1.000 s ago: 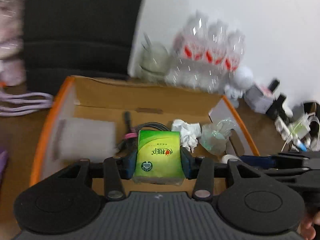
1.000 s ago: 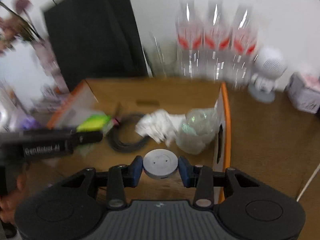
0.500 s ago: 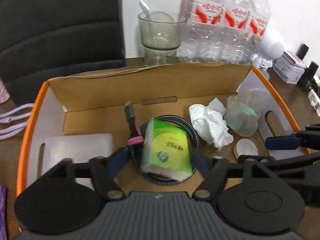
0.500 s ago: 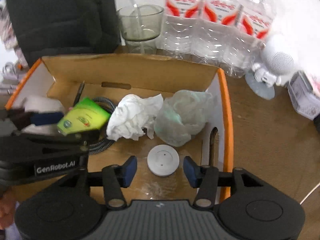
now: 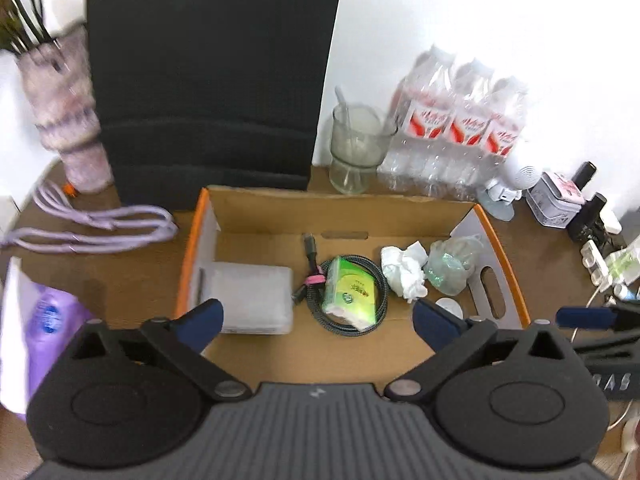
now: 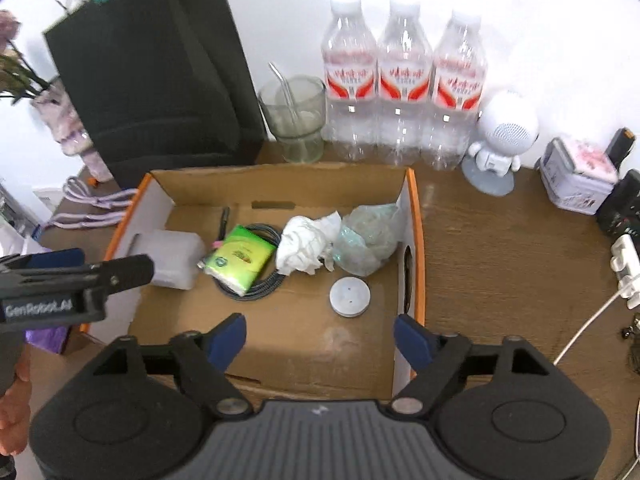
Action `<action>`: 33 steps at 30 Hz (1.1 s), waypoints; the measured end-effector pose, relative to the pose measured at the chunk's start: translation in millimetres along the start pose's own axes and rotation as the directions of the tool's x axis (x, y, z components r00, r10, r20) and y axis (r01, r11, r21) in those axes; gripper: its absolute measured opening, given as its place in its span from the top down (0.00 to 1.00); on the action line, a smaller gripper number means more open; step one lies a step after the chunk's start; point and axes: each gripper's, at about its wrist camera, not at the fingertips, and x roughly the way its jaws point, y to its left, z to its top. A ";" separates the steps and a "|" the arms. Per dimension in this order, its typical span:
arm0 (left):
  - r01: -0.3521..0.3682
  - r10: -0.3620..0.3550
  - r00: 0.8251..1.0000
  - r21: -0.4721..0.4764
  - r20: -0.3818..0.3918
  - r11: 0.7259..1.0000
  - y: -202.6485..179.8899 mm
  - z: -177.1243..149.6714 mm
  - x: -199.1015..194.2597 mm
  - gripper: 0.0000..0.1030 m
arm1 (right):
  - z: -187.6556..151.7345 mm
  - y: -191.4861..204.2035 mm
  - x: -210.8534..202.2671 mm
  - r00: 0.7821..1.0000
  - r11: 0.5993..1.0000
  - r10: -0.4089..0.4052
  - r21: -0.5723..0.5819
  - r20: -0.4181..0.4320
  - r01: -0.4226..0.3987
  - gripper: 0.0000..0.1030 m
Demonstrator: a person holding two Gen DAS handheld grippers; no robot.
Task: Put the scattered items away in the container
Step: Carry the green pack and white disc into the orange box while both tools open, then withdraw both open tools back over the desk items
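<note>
Over the box (image 6: 416, 216), both claws are opening, nothing gripped: left claw (image 5: 318, 320), right claw (image 6: 320, 338). Tissue pack (image 5: 350, 292) and disc (image 6: 349, 296) lie inside. Claws are best lifted clear before the next pick is sought.

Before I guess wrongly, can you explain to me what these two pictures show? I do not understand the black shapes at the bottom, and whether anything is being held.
There is no robot here: a person carries a hand-held gripper in each hand, and each gripper has its own camera looking forward along its two fingers. The black shapes are the grippers seen from behind.

One picture comes from the left gripper, the other from the right gripper. Both hang over a cardboard box on a brown table.

In the box lie a green tissue pack on a coiled cable, crumpled white paper, a crumpled plastic bag, a white round disc and a pale plastic case.

Nothing is held: both pairs of fingers are opening, with nothing between them.
</note>
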 end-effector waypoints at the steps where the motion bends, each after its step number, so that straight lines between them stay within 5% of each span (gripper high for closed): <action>1: -0.045 0.044 0.993 0.009 0.108 0.999 -0.1 -11.6 -15.7 0.00 | -6.3 0.9 -6.5 0.999 1.000 0.012 0.000 0.048 -0.012 0.22; 3: -0.100 0.084 0.936 0.028 0.341 0.995 -0.9 -43.0 -41.3 0.00 | -29.0 5.6 -22.4 0.977 1.000 0.028 -0.015 0.210 -0.026 0.20; 4: -0.108 0.081 0.894 0.036 0.442 0.993 -1.0 -61.3 -51.1 0.00 | -46.0 9.9 -29.0 0.949 0.999 0.024 -0.039 0.315 -0.013 0.16; 5: -0.111 0.075 0.874 0.046 0.481 0.993 -1.2 -73.9 -55.9 0.00 | -60.1 13.5 -31.5 0.921 0.998 0.019 -0.056 0.390 0.004 0.14; 7: -0.098 0.065 0.882 0.047 0.467 0.994 0.1 -86.1 -58.4 0.00 | -80.7 18.4 -28.8 0.886 0.997 0.035 -0.083 0.463 0.005 0.15; 11: -0.122 0.083 0.887 0.056 0.453 0.991 5.9 -98.9 -68.4 0.00 | -93.4 17.8 -28.7 0.883 0.998 0.047 -0.048 0.467 -0.027 0.15; 16: -0.142 0.099 0.895 0.069 0.434 0.987 12.9 -154.4 -100.4 0.00 | -143.1 13.3 -56.4 0.843 0.999 0.054 -0.027 0.536 -0.047 0.15; 18: -0.150 0.110 0.880 0.051 0.461 0.987 7.6 -199.4 -122.3 0.00 | -177.7 19.3 -70.2 0.827 1.000 0.017 -0.031 0.562 0.001 0.14; 21: -0.066 0.035 0.856 0.043 0.516 0.997 2.7 -274.8 -153.3 0.00 | -249.8 36.8 -89.6 0.799 0.991 0.006 -0.112 0.601 0.076 0.14; 25: 0.021 -0.032 0.876 0.028 0.482 0.999 -1.1 -350.0 -177.9 0.00 | -334.1 49.4 -107.2 0.798 0.993 0.017 -0.102 0.602 0.056 0.14; 28: -0.010 -0.015 0.879 0.051 0.476 0.999 -1.0 -387.6 -189.6 0.00 | -387.3 55.5 -115.4 0.795 0.995 0.004 -0.083 0.607 0.058 0.14; 33: -0.036 0.023 0.903 0.022 0.430 0.999 7.7 -397.3 -187.2 0.00 | -425.7 56.8 -116.6 0.808 0.994 -0.011 -0.079 0.589 0.071 0.14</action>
